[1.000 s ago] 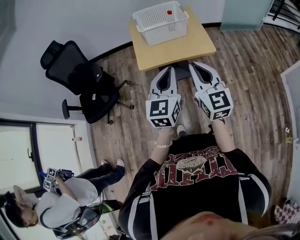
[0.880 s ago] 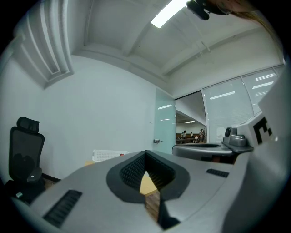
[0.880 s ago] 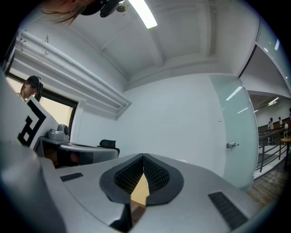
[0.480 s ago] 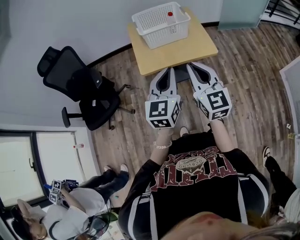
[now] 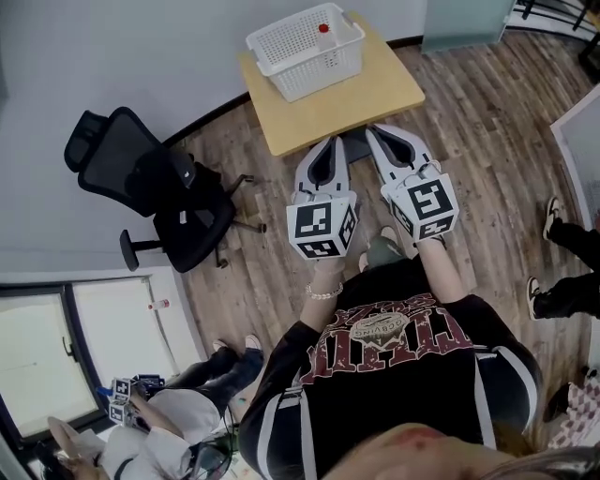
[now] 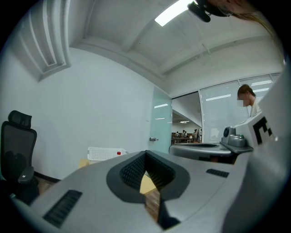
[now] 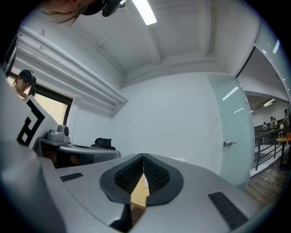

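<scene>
Left gripper and right gripper: jaws together, empty, side by side, aimed at table. Likely carry pose; basket well beyond.

My left gripper and right gripper: pale grey shells, black ribbed pads. Their cubes: black-and-white square markers. Far basket is white mesh with a red thing in it. Table is pale tan. Floor is brown wood planks. Chair at left is black. My shirt is black with dark red print.
</scene>
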Demonstrator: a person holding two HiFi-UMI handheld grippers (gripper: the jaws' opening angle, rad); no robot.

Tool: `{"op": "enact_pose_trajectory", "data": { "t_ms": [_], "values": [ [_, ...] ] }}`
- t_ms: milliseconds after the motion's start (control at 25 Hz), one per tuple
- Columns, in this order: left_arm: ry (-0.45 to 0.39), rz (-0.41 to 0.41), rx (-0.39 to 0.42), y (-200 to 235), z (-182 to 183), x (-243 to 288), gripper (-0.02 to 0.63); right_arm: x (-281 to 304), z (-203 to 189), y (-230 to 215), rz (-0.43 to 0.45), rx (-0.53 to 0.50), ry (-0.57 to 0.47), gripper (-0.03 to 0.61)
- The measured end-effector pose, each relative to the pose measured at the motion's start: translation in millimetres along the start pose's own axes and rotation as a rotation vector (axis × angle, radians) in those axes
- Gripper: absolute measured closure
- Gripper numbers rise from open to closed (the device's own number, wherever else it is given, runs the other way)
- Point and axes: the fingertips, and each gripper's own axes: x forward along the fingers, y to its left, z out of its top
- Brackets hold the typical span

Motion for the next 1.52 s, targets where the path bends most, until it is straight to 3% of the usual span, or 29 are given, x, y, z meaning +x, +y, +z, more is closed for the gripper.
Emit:
{"op": "enact_pose_trajectory", "data": {
  "t_ms": [720,1520],
  "values": [
    [0.008,0.077,-0.007,15.8,1.7,43.5,0.569,41.0,-3.7,-27.8,0.072,-0.003,0.021,0.561],
    [0.003,0.153,-0.003,40.1,21.5,130.7,0.569,115.4,7.9,-84.9,0.180,-0.005,0.009,0.561]
  ]
}}
